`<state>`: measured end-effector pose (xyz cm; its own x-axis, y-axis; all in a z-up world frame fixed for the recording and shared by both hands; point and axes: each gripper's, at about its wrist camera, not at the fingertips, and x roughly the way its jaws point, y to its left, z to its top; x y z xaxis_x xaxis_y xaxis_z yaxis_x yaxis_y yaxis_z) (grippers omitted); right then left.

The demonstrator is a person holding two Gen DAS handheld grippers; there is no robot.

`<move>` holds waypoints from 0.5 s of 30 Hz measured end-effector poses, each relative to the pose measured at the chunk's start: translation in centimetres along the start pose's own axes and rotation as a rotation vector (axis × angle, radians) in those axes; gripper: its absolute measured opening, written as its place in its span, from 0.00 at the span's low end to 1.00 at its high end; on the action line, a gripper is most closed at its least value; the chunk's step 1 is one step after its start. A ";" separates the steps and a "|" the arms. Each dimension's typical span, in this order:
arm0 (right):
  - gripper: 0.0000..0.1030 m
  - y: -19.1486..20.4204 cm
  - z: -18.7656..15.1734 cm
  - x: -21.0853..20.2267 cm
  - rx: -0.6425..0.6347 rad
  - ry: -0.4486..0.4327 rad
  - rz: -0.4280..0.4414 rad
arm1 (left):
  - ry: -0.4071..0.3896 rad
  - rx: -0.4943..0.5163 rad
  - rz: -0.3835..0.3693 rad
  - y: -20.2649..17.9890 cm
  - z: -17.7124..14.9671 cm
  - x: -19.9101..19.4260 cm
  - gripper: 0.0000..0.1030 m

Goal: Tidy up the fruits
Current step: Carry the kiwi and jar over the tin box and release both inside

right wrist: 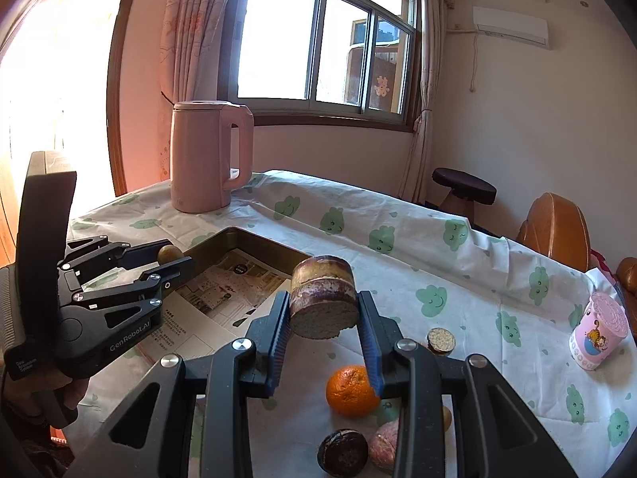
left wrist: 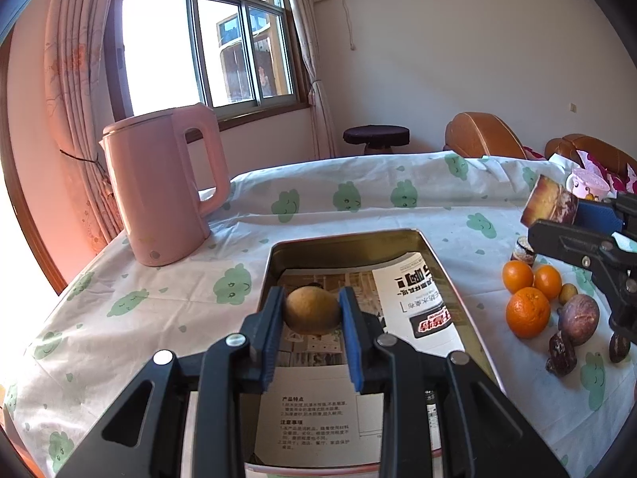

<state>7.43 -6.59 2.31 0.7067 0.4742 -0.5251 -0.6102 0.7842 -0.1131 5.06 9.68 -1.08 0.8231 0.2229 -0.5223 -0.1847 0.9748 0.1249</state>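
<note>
Round, rough-skinned fruit (left wrist: pixel 311 309), perhaps potato-like

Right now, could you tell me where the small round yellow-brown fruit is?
The small round yellow-brown fruit is clamped in the left tool, above the paper-lined rectangular metal tray, right of the pink electric kettle.

Bright daylight, blown-out window (left wrist: pixel 199 44) glare, fisheye-warped dark edges

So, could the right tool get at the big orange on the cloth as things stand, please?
Probably not yet. The right tool is shut on a cut cane piece, so it has no free grip. The orange itself lies uncovered just below it, so the way looks free once the piece is set down.
</note>
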 end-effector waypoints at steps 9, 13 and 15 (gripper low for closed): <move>0.34 1.5 1.5 3.6 0.020 0.043 0.047 | 0.025 -0.011 0.028 1.9 0.5 1.6 0.29; 0.34 2.0 1.5 5.2 0.039 0.071 0.059 | 0.041 -0.016 0.033 2.4 0.4 2.3 0.29; 0.34 2.3 1.4 5.9 0.045 0.089 0.066 | 0.054 -0.019 0.027 2.6 0.3 2.7 0.29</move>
<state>10.67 -1.47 0.15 0.6296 0.4894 -0.6034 -0.6363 0.7704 -0.0392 6.94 12.80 -1.85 0.7878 0.2485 -0.5636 -0.2168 0.9683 0.1241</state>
